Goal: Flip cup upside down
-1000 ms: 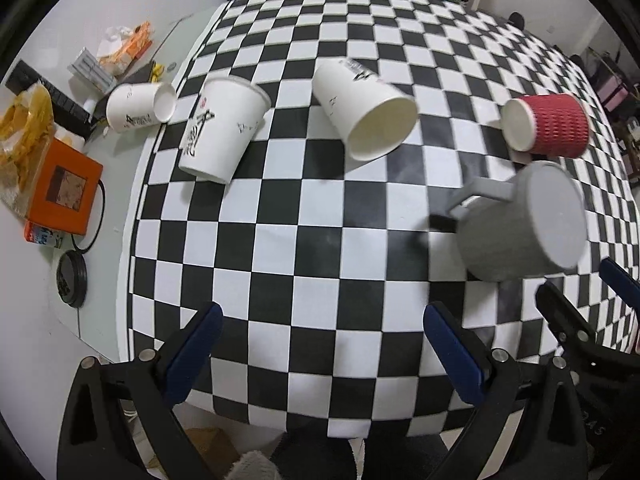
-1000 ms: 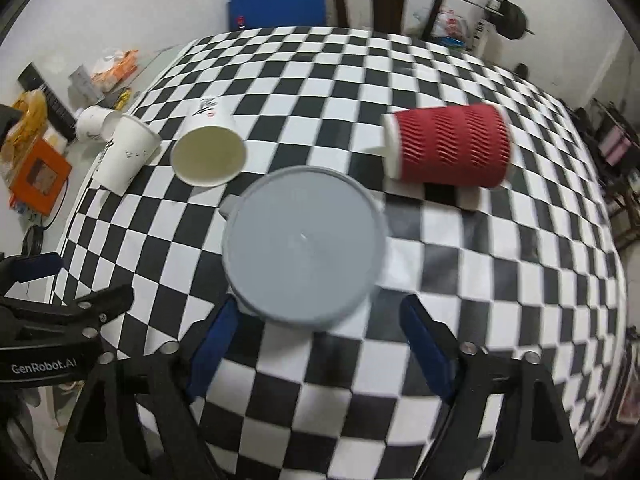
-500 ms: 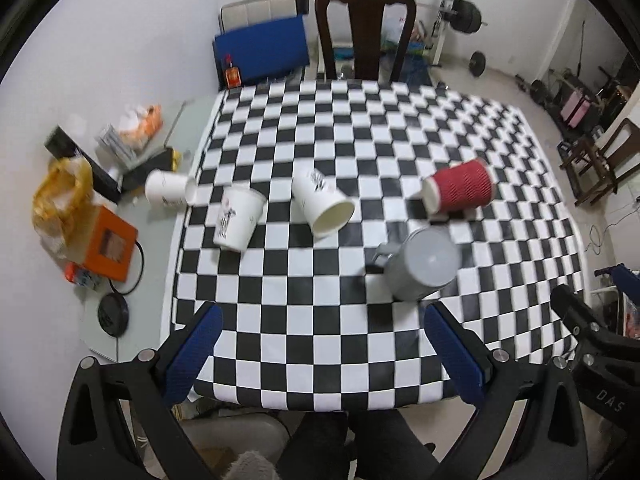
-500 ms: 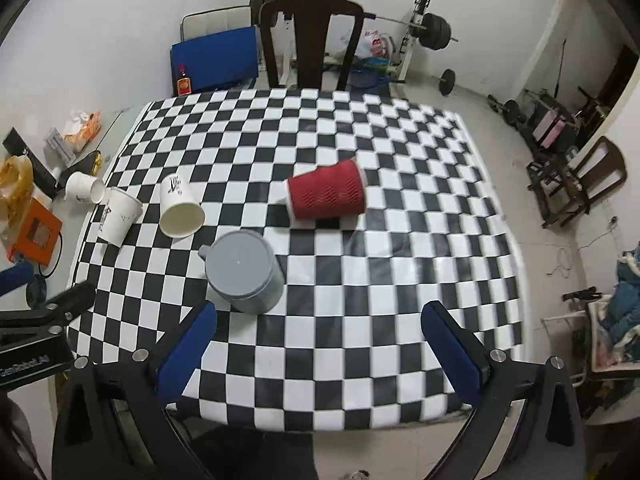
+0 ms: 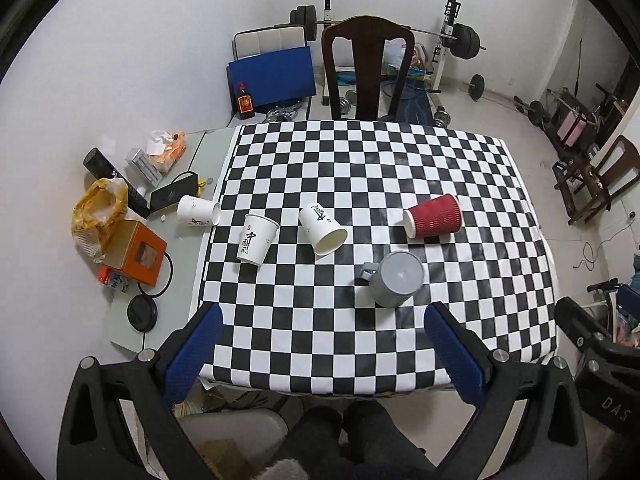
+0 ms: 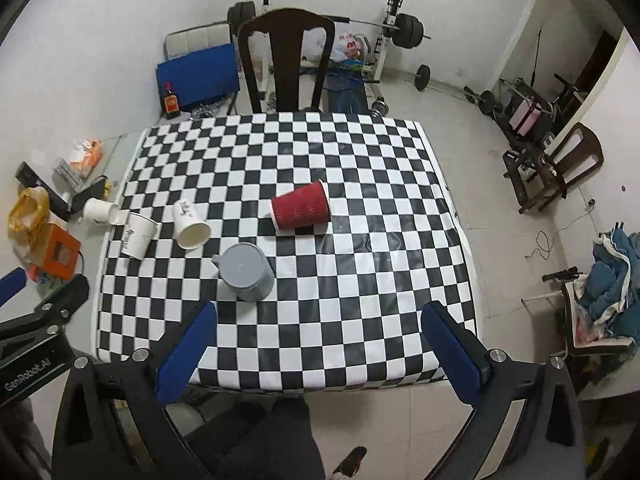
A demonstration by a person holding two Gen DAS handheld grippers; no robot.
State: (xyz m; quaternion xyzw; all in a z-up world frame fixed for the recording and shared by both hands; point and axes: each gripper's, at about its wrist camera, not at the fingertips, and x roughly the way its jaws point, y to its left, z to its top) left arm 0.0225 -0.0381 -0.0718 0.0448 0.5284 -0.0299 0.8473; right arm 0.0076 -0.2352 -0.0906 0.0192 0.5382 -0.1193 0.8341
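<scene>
A: Table state?
B: Checkered table [image 5: 360, 184], dark chair [image 5: 366, 72] at its far edge. Grey mug [image 5: 396, 280] sits mouth-down, base up, handle sticking out, near the table's front edge. Nothing touching it.

A: Other cups?
B: Red ribbed cup [image 5: 432, 216] on its side just behind the mug. White paper cup [image 5: 324, 229] on its side, mouth open and nothing inside it. Another white cup [image 5: 256, 238] tilted next to that one, base toward the camera. Third white cup [image 5: 198, 213] lies off the checkered cloth, on the grey side surface [image 5: 132, 332] beside the table.

A: Grippers?
B: Left gripper [image 5: 320, 340] jaws spread wide, nothing between them. Right gripper [image 6: 320, 336] likewise, held above the table's near edge.

A: View differences?
B: Right wrist view shows a blue cloth pile [image 6: 612, 268] on the floor; the left view doesn't. Left view shows the orange box [image 5: 136, 252] clearly.
</scene>
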